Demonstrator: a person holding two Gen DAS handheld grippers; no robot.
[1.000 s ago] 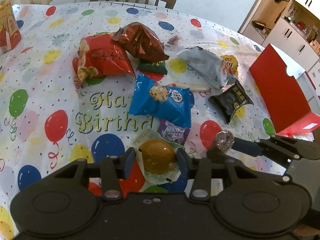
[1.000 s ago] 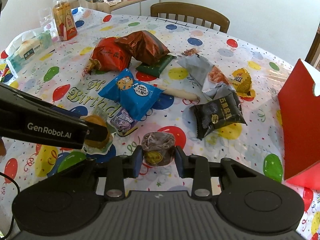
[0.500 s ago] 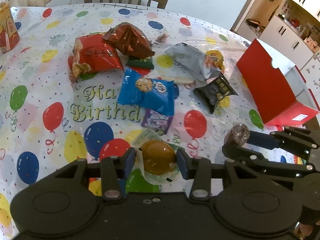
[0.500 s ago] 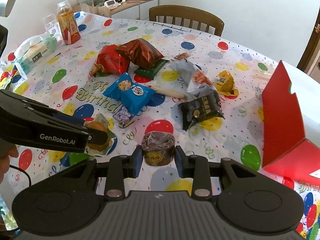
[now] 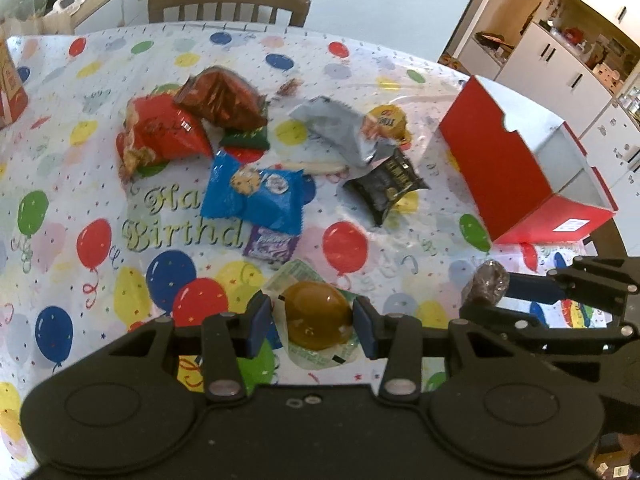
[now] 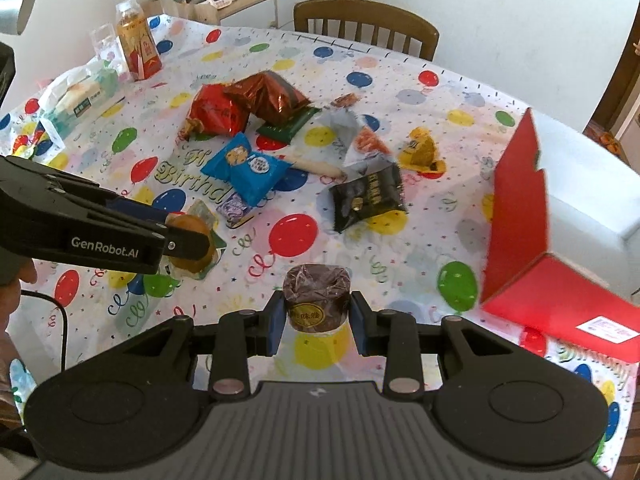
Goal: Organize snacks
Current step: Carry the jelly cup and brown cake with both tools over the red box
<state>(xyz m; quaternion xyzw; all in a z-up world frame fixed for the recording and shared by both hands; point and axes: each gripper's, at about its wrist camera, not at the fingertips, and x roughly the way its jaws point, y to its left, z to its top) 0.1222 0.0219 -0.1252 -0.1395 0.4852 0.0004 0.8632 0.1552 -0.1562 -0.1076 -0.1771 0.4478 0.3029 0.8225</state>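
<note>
My left gripper (image 5: pixel 314 320) is shut on a golden-brown wrapped bun (image 5: pixel 316 314) and holds it above the table; the bun also shows in the right wrist view (image 6: pixel 188 236). My right gripper (image 6: pixel 316 312) is shut on a dark brown wrapped cake (image 6: pixel 316 300), which also shows in the left wrist view (image 5: pixel 486 286). An open red box (image 5: pixel 516 164) stands at the right, seen too in the right wrist view (image 6: pixel 528 216). Loose snacks lie mid-table: a blue cookie pack (image 5: pixel 256 192), a black pack (image 5: pixel 386 184), a red bag (image 5: pixel 160 132).
The balloon tablecloth (image 5: pixel 80 200) covers the table. A grey pack (image 5: pixel 340 128), a yellow snack (image 5: pixel 386 120), a purple packet (image 5: pixel 272 242) and a brown foil bag (image 5: pixel 224 98) lie there. A drink bottle (image 6: pixel 136 44) and tissue pack (image 6: pixel 76 96) stand far left. A chair (image 6: pixel 364 26) is behind.
Both grippers have risen and pulled back with their snacks; the table looks farther away. The right gripper has shifted right, toward the red box.
</note>
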